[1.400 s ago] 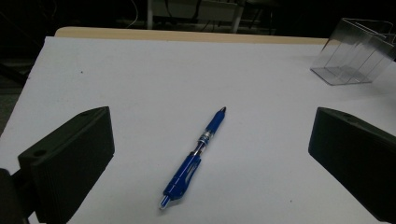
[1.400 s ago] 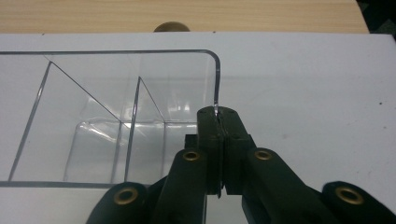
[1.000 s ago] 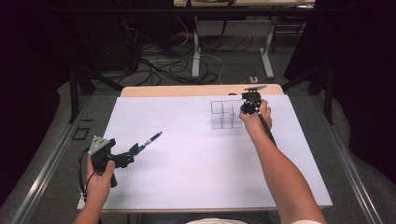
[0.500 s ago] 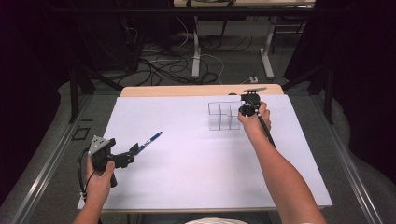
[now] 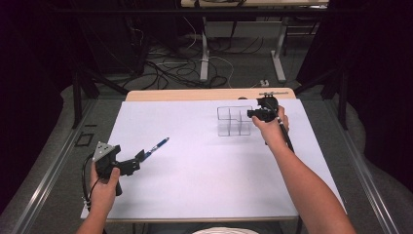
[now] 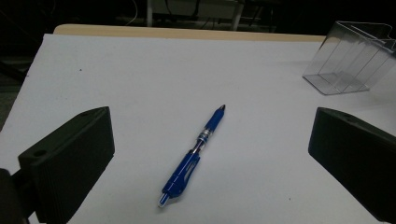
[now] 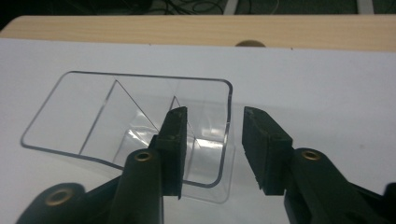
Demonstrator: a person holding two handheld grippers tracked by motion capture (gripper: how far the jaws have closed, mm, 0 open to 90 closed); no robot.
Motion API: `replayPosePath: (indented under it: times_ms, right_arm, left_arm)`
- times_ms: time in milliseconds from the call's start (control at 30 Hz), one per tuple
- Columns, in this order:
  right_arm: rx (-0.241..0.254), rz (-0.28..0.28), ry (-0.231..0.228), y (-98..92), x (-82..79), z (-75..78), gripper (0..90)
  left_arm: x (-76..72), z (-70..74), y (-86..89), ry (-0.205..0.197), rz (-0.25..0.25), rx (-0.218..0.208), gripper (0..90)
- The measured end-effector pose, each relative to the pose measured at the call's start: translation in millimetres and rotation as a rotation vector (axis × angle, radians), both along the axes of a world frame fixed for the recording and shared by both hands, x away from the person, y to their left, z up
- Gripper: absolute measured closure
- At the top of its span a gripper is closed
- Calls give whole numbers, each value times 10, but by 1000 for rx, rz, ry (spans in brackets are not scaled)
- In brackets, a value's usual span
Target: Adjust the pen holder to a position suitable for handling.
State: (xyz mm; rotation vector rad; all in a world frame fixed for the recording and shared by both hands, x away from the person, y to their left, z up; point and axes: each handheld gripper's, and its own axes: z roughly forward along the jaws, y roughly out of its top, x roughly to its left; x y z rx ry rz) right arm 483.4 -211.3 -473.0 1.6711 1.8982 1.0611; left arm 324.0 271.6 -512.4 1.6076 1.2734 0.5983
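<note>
As the pen lies ahead of the left hand:
High view: left gripper (image 5: 139, 158) nearer the pen (image 5: 157, 145); right gripper (image 5: 251, 113) at the clear organizer (image 5: 234, 121).
Left gripper view: jaws wide, pen (image 6: 194, 154) between and ahead, its long axis running away from the camera.
Right gripper view: jaws just opened, straddling the organizer wall (image 7: 227, 126) without pressing it.

Dark room, cables (image 5: 170, 68) on floor
</note>
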Motion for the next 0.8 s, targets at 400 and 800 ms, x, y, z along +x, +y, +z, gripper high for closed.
replayPosePath:
  times_ms: [400,800]
  right_arm:
    - [-52,117,-190,-83,-258,107,256]
    - [-27,203,-274,-207,-714,141,193]
  left_arm:
    - [-22,5,-14,-3,3,10,2]
    - [-19,-1,-24,-9,-3,6,2]
